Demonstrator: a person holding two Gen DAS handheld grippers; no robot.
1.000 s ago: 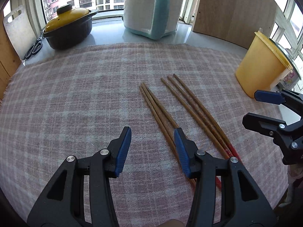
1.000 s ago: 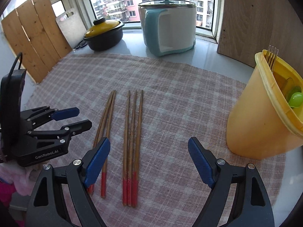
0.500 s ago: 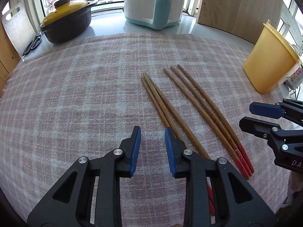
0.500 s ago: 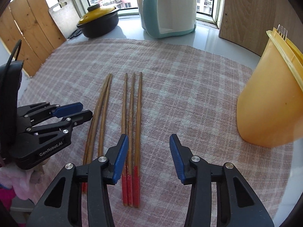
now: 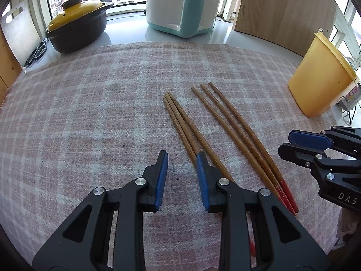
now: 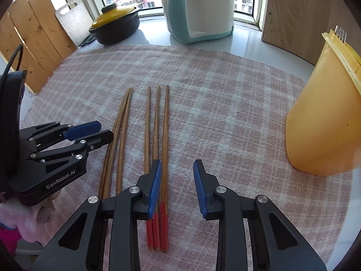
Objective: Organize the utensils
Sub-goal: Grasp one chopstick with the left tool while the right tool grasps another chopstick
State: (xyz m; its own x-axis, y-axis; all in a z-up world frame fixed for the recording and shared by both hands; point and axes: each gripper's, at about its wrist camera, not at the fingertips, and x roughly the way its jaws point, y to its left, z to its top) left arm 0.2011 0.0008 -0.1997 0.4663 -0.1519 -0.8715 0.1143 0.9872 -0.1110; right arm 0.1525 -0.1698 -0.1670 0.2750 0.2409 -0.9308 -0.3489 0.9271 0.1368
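On the checked cloth lie five chopsticks, a pair on the left and three just beside them. Both the left gripper and right gripper hover low over the near ends, jaws narrowly parted and empty. Pickup seems not yet begun; next, one gripper must straddle a bundle, close, then carry it to the yellow holder far right.

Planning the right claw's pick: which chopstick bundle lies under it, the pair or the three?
The group of three chopsticks, red ends together, runs under the right claw; the pair lies by the left claw.
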